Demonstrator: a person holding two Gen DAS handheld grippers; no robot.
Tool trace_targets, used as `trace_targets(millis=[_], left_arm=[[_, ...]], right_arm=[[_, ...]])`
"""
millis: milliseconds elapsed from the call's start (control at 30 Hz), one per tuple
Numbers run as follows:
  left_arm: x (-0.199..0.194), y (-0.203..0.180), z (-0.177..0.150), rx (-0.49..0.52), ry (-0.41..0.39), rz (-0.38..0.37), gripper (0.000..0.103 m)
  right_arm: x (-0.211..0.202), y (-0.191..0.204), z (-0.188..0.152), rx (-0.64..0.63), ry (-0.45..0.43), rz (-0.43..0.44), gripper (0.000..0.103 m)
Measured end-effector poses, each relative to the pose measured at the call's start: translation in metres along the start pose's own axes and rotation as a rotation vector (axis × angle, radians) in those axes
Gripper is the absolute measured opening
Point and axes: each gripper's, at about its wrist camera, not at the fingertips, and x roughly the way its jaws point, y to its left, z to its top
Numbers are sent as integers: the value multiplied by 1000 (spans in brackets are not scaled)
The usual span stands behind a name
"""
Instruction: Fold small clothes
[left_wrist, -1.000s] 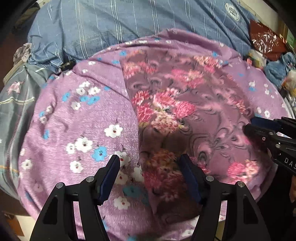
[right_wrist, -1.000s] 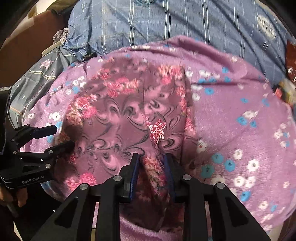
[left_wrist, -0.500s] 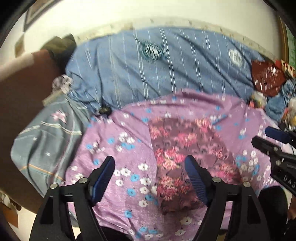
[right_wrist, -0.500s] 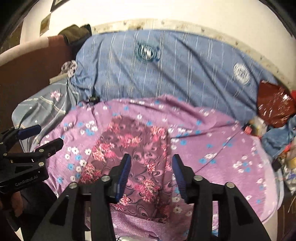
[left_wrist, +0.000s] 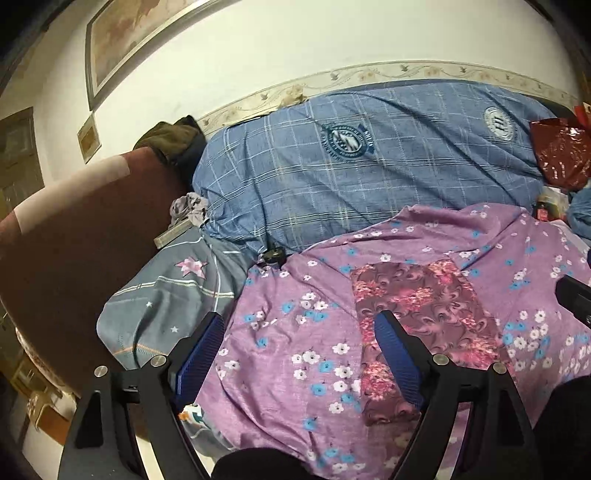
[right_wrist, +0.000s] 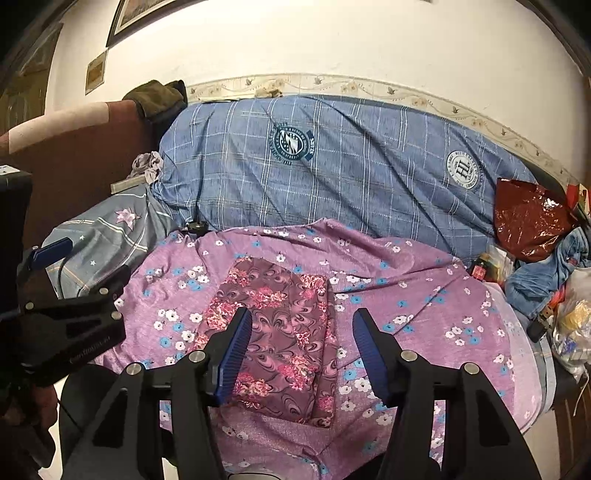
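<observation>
A small maroon garment with pink flowers (left_wrist: 421, 317) (right_wrist: 280, 306) lies folded into a flat rectangle on the purple flowered sheet (left_wrist: 295, 339) (right_wrist: 413, 295). My left gripper (left_wrist: 297, 325) hovers above the sheet, left of the garment; its jaws are opening and hold nothing. My right gripper (right_wrist: 301, 321) hangs above the garment's near half, jaws opening, pads clear of the cloth. Each gripper shows at the edge of the other's view: the right gripper (left_wrist: 576, 299) and the left gripper (right_wrist: 81, 266).
A blue checked quilt (left_wrist: 369, 166) (right_wrist: 332, 166) is heaped behind the sheet against the wall. A grey star-print pillow (left_wrist: 166, 295) and a brown headboard (left_wrist: 74, 240) are at the left. A red plastic bag (right_wrist: 528, 218) and cluttered items (right_wrist: 569, 325) crowd the right.
Both grippers have lifted and drawn back from the garment with their jaws widening. The garment now lies free and smaller in view, and the wall has come into sight.
</observation>
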Motion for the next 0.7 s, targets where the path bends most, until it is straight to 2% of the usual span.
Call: trace_targets(millis=[167,400,700], left_arm=[[-20,-5,0,-11,-16,-12,84],[-17,18,4,-63,-12,-80,84],[-33,28,3,-61,-26,-141,84]], right_arm=[[-7,-4,-2,20,-8,-5,59],[-9,-4,-5,26,-3,-20,59],[-13,-2,-8,33,-9,-19,59]])
